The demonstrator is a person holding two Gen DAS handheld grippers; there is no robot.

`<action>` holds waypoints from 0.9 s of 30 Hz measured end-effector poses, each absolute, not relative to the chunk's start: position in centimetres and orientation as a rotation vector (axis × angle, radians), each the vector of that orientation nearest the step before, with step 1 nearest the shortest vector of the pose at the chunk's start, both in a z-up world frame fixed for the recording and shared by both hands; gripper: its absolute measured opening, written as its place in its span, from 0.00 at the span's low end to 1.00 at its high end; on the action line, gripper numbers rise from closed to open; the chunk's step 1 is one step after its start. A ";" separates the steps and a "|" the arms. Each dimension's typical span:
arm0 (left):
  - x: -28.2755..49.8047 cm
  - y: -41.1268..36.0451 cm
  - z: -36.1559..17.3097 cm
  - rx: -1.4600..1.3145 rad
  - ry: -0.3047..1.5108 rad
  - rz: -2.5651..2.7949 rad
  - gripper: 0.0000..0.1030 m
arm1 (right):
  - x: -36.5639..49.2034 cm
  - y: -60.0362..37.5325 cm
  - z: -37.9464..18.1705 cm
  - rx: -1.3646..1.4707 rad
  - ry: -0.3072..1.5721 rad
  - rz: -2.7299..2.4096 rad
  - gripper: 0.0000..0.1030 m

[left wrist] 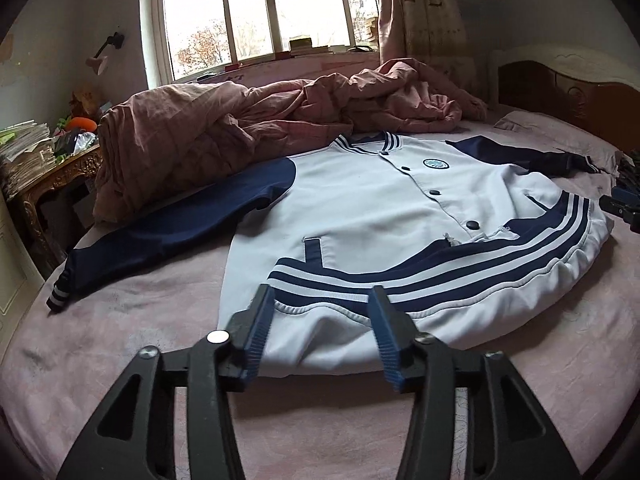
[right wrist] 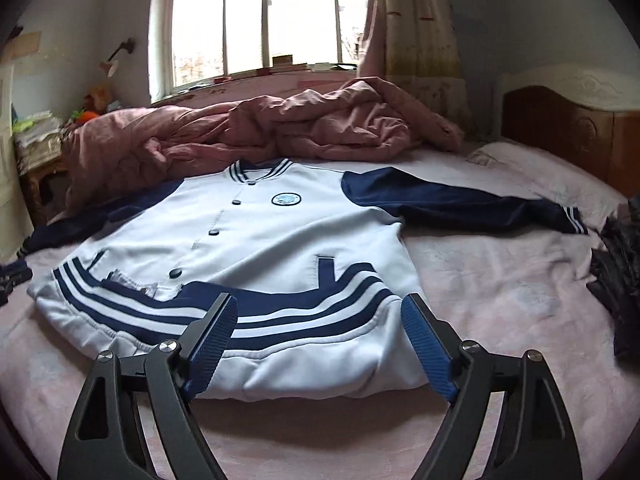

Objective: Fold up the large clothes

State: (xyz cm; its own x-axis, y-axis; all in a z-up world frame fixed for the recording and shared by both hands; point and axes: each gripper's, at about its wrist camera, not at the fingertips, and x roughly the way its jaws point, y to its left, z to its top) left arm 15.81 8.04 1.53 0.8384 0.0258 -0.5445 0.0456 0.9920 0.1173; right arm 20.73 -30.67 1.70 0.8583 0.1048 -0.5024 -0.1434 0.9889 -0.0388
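A white baseball jacket (left wrist: 372,208) with navy sleeves, navy hem stripes and dark snap buttons lies face up and spread flat on the pink bed sheet (left wrist: 132,320). It also shows in the right wrist view (right wrist: 272,236). Both sleeves stretch out sideways. My left gripper (left wrist: 320,304) is open and empty, its blue-padded fingers over the hem's left part. My right gripper (right wrist: 320,312) is open and empty over the hem's right part. The right gripper's tip shows at the right edge of the left wrist view (left wrist: 624,200).
A crumpled pink quilt (left wrist: 280,116) is heaped behind the jacket below the window (left wrist: 260,12). A wooden headboard (right wrist: 568,128) stands at the right. Dark clothing (right wrist: 620,264) lies at the bed's right edge. A cluttered ornate nightstand (left wrist: 48,168) is at the left.
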 end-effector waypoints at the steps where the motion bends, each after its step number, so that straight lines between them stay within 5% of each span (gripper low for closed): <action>1: 15.8 7.9 1.6 0.128 0.572 -0.004 0.66 | 20.7 -30.1 1.5 -0.100 0.527 0.143 0.83; 3: 15.8 7.7 1.6 0.132 0.569 -0.009 0.68 | 20.5 -29.3 1.2 -0.134 0.541 0.173 0.83; 5: 16.0 7.3 1.5 0.148 0.573 -0.013 0.87 | 20.2 -28.2 0.9 -0.182 0.544 0.200 0.83; 8: 15.7 5.9 0.8 0.226 0.593 -0.080 0.96 | 19.6 -26.6 0.3 -0.264 0.553 0.258 0.83; 27: 17.3 0.2 -3.5 0.428 0.736 -0.198 0.95 | 19.4 -22.1 -4.4 -0.616 0.648 0.197 0.85</action>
